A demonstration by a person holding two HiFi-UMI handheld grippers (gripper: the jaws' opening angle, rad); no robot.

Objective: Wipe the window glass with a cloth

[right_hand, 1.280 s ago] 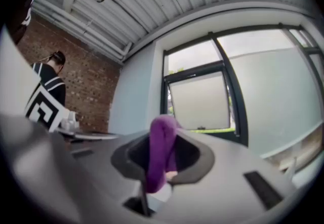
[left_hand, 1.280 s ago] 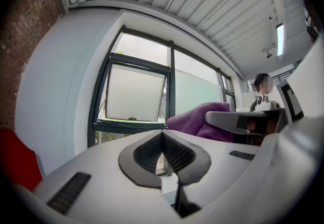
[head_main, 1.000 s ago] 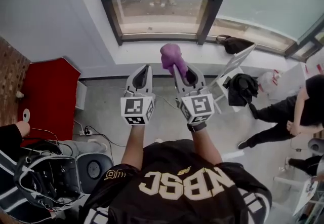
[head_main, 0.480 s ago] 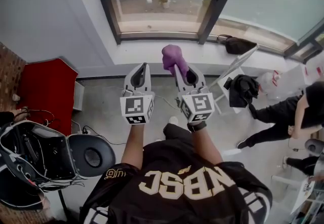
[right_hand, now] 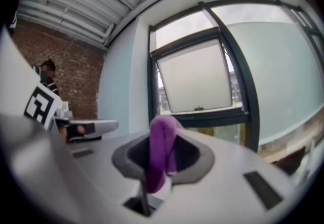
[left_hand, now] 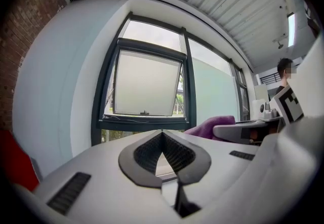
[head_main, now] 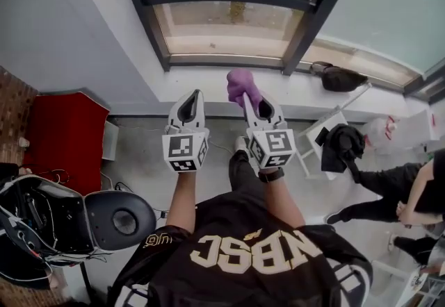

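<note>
The right gripper (head_main: 248,96) pinches a soft purple cloth (head_main: 240,83), bunched and standing up between its ribbed jaws, clear of the dark-framed window glass (head_main: 226,26). Beside it, the left gripper (head_main: 192,96) has its jaws closed tip to tip on nothing. Below the window run a smooth white sill (head_main: 201,83) and a grey concrete floor (head_main: 142,160). A red panel (head_main: 59,128) leans at the pale wall.

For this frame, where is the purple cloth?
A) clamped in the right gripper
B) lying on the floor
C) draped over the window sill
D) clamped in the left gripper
A: the purple cloth is pinched between the jaws of the right gripper. The left gripper has its jaws together on nothing.
</note>
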